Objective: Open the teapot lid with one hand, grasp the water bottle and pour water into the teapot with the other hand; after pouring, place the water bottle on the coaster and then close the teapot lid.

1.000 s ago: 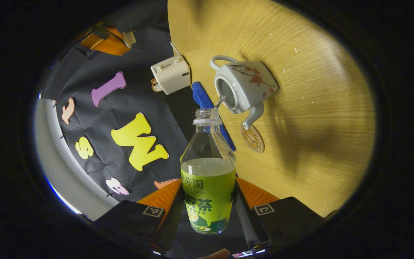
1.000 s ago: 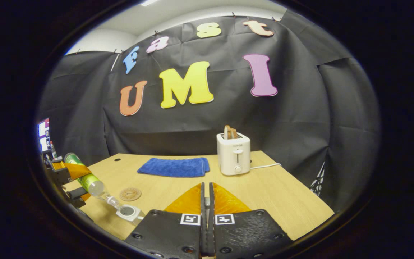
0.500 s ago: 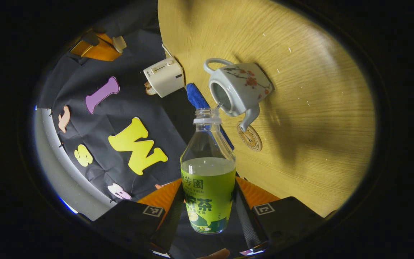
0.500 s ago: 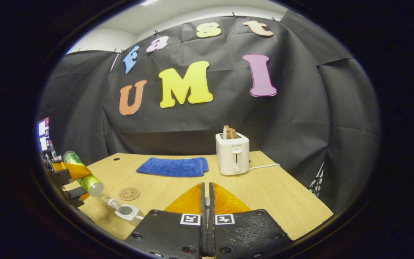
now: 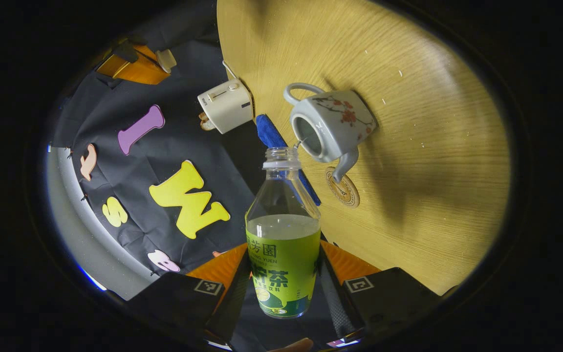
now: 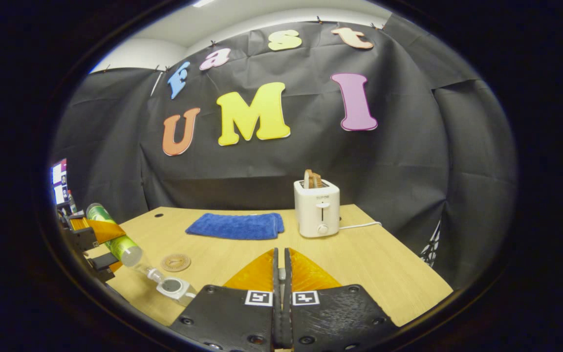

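My left gripper (image 5: 284,274) is shut on a clear water bottle (image 5: 283,244) with a green label, about half full. The bottle is tipped, its open neck just above the open mouth of the white flowered teapot (image 5: 333,124), and a thin stream of water (image 5: 301,143) runs in. A round coaster (image 5: 343,188) lies by the spout. The right gripper (image 5: 157,63) is held high and away with the pale teapot lid (image 5: 166,59) at its tip. In the right gripper view, my right gripper (image 6: 280,266) stands pressed together, and the bottle (image 6: 120,242), teapot (image 6: 174,287) and coaster (image 6: 175,262) are at lower left.
A white toaster (image 6: 317,208) with toast in it stands at the back of the wooden table (image 6: 384,274), its cord trailing right. A folded blue cloth (image 6: 235,226) lies left of it. A screen (image 6: 59,183) glows at the far left.
The left gripper view has shifted slightly, so the teapot sits a bit farther right. Water keeps running into the teapot. The right gripper has hardly moved.
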Demonstrator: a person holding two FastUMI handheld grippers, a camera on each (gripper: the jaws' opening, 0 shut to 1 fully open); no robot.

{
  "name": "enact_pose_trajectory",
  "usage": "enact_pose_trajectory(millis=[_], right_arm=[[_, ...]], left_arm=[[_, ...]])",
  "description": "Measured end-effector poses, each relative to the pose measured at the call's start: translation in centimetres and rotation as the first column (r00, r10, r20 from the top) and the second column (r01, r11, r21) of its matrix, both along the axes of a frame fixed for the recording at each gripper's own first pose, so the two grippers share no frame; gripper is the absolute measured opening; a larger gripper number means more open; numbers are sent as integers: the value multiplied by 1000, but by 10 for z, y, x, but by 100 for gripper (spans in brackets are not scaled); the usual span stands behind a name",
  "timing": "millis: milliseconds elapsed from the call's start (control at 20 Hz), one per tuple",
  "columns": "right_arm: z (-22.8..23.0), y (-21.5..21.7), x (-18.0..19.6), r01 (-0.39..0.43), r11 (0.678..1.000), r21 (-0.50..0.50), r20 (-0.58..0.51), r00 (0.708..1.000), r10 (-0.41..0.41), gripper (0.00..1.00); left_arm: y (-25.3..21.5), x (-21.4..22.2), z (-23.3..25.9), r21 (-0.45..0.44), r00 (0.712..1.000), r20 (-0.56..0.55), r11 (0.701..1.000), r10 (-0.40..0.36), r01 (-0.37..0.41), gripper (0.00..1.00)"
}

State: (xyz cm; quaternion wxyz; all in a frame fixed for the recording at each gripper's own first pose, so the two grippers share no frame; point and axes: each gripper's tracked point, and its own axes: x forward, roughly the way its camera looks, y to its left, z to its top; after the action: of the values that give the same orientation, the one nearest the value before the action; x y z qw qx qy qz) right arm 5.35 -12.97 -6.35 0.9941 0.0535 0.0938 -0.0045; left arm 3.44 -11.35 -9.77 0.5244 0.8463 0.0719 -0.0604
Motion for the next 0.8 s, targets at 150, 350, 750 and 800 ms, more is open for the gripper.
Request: enact_pose_trajectory(millis=[150,350,750,800], right_arm=[[-1,-1,1,4,1000,2,-1,1000,-4,0],[-1,-1,1,6,1000,0,-2,1000,-6,1],[1,-5,0,14,1000,11,1,1000,-14,0],[2,-6,0,17,1000,14,3,1000,-17,1]], left_arm=[[1,2,3,-10,1000,6,1000,0,0,73],[1,2,4,-33,1000,16,999,-6,6,72],[0,10,21,-259,999,47,966,18,-5,76],[-1,10,26,-307,998,54,952,24,-7,76]])
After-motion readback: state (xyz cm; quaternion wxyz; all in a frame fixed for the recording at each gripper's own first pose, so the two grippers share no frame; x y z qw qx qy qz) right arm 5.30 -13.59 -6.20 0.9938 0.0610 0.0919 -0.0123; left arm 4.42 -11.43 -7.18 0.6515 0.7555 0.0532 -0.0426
